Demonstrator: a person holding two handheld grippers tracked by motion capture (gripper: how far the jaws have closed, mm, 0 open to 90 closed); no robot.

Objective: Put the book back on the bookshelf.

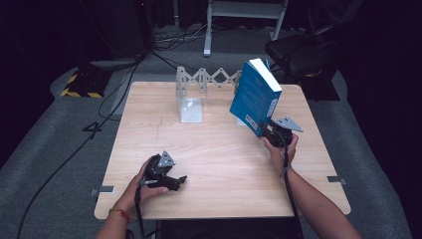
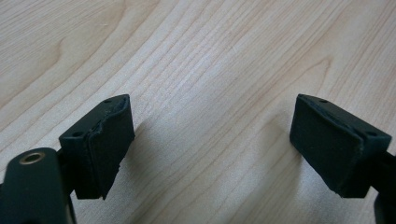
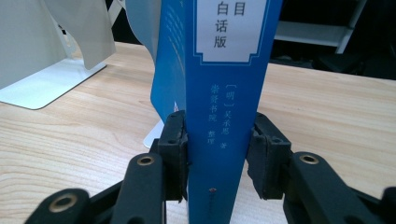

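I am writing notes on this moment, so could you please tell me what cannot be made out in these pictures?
- Book: in the right gripper view its top is cut off by the upper edge, and the right tongs cover its lower sides.
- Book cover: the print is too small to read in the high view.
- White folding rack: its right end is hidden behind the book in the high view.
- Left tongs: their base is cut off by the lower edge of the left gripper view.

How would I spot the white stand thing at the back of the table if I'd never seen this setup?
Start at the wooden table and look to its far edge, left of the blue book held up in the right gripper. There stands a white bookend, an upright panel on a flat foot. A white zigzag accordion rack sits behind it; the bookend is the plain, solid piece.
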